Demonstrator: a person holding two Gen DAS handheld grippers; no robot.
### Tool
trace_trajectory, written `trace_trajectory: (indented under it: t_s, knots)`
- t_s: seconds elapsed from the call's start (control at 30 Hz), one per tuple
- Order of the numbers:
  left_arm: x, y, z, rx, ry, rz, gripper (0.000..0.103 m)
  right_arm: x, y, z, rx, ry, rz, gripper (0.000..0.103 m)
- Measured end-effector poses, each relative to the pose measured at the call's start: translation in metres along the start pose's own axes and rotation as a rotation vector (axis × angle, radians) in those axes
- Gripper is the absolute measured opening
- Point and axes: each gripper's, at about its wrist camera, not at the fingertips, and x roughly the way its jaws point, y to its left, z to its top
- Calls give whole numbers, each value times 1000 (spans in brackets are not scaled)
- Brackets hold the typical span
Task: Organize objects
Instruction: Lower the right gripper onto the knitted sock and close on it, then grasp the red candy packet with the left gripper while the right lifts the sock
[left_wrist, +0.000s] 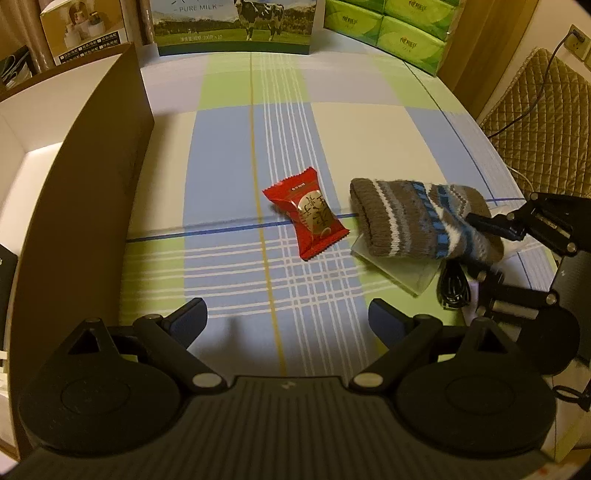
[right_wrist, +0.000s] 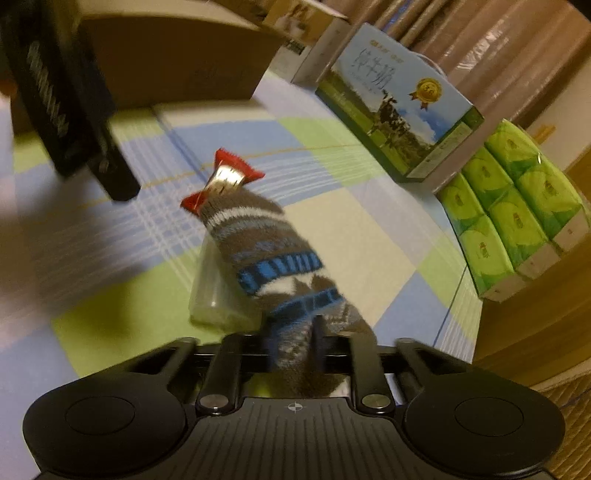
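Note:
A brown, white and blue striped knit sock (left_wrist: 413, 218) is held by its toe end in my right gripper (left_wrist: 480, 236), lifted a little over a clear plastic case (left_wrist: 391, 266). In the right wrist view the sock (right_wrist: 277, 266) runs forward from my shut right gripper (right_wrist: 295, 339). A red candy packet (left_wrist: 306, 218) lies on the checked cloth left of the sock; it also shows beyond the sock's cuff (right_wrist: 229, 177). My left gripper (left_wrist: 288, 317) is open and empty, hovering near the cloth in front of the packet.
An open cardboard box (left_wrist: 92, 155) stands at the left. A milk carton box (left_wrist: 236, 26) and green tissue packs (left_wrist: 399, 29) line the back. A black cable (left_wrist: 454, 288) lies by the clear case (right_wrist: 214, 291). A quilted chair (left_wrist: 535, 122) stands off the table's right edge.

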Motion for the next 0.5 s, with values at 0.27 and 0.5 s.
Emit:
trace_trajectory:
  t_s: [0.27,0.5]
  knots:
    - [10,1,9,-25,-12,-19,92,0,-73,7,564,10,142,9]
    - [24,-1,28,-59,-33,-28,88,4,-119,4,942,-13,228,9]
